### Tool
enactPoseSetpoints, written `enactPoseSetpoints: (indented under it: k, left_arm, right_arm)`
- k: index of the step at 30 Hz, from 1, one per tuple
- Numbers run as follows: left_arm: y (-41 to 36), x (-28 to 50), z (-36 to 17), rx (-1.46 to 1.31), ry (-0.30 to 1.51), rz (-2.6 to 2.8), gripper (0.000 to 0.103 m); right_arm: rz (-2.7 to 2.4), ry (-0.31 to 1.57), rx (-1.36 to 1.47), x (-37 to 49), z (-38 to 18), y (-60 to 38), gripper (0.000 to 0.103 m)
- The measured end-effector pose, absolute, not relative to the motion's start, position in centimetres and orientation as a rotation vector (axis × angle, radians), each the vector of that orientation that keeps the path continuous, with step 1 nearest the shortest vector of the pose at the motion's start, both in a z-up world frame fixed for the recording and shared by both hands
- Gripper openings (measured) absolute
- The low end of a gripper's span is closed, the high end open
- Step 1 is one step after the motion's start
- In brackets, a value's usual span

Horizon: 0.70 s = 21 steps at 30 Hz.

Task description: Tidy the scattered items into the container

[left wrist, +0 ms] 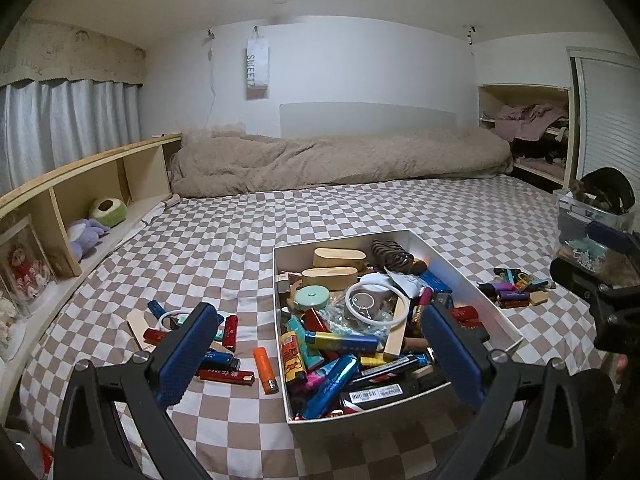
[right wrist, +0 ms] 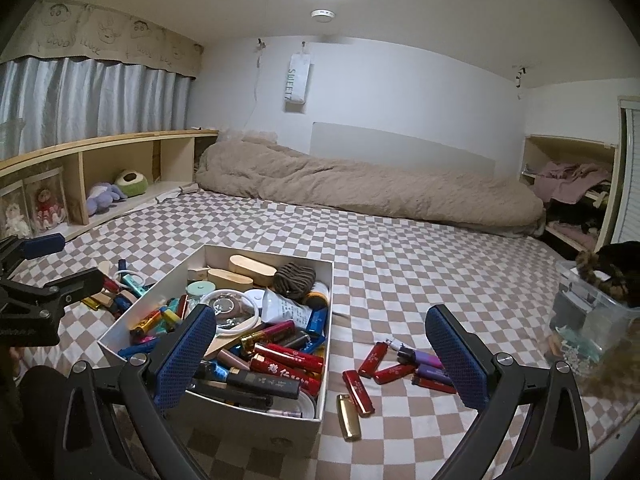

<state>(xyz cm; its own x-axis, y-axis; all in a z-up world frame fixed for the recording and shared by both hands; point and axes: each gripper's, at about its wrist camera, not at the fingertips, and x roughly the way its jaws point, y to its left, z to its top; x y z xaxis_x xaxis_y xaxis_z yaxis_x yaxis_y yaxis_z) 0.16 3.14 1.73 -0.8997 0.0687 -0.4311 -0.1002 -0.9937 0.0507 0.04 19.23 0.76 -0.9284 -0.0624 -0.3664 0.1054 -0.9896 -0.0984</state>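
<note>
Left tool: jaws spread wide, blue textured pads facing each other across an empty gap, nothing gripped. The black finger arms run back to pivot screws at the lower edge of its own view. From the right wrist view the same tool shows at the far left, held level, one blue pad visible and its black frame below it.

Right tool: jaws likewise fully apart, blue pads clear of any contact, nothing between them. From the left wrist view it appears at the right edge as a black body with a blue pad; its fingertips there are partly cut off.
</note>
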Motion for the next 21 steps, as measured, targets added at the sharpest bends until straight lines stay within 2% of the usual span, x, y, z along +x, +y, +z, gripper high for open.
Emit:
enactPoseSetpoints:
  k: [21]
  left_arm:
    - [2.9, 1.7, 2.4, -0.662, 0.127, 2.999, 0.103]
  right_arm:
    - [-2.988, 0.182, 0.551, 1.3, 1.2, 18.8, 0.103]
